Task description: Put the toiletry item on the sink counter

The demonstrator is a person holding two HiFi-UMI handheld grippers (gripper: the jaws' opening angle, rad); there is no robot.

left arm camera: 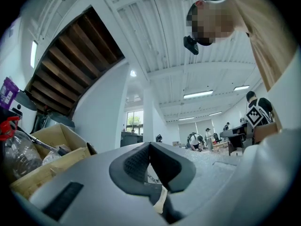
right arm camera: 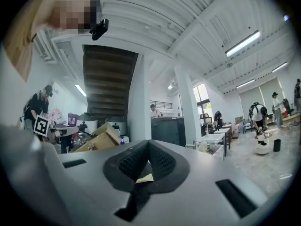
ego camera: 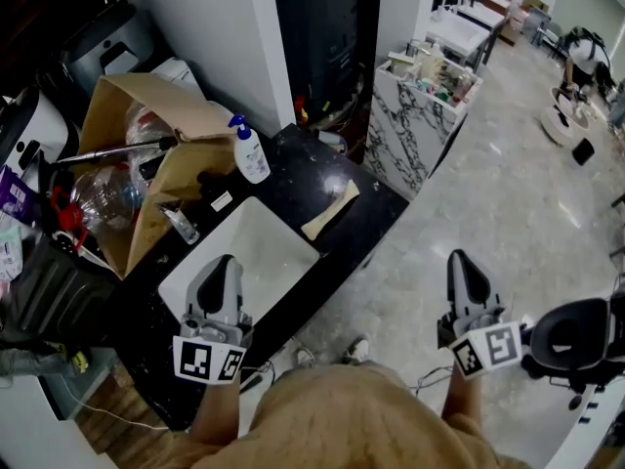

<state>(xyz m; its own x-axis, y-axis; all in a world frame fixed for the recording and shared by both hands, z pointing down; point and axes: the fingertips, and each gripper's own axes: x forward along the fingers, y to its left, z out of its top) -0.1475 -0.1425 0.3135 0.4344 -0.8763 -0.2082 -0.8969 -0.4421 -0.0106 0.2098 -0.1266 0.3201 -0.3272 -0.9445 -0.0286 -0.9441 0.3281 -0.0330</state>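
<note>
Standing right by them. Nearest thing is the person's tan top, both forearms poking straight out of it, side by side and well apart, each ending in a marker cube.

The left gripper (ego camera: pixel 227 264) points toward 12 o'clock, roughly level with the nose tipped up a bit, and hangs over the near-left part of the white sink basin (ego camera: pixel 264 234). Its jaws are pressed together with nothing between them. The right gripper (ego camera: pixel 459 259) is off at its 3 o'clock, held about level and pointing the same way. It's out past the counter edge, over the pale floor, also closed up tight and empty.

Beyond the basin it's all black counter (ego camera: pixel 293 164). A small clear tube (ego camera: pixel 183 226) lies just beside the basin at about 10 o'clock from the left gripper, and a beige rag (ego camera: pixel 330 209) lies near the basin's far-right corner, around 2 o'clock.

The pump bottle (ego camera: pixel 250 152), white with a blue pump, stands upright on the counter roughly at 12 o'clock from the left gripper, right next to an open cardboard box (ego camera: pixel 146 106) full of clear plastic bottles. Neither gripper touches it.

Further back at 1 o'clock is a marble-faced cabinet (ego camera: pixel 410 135).
</note>
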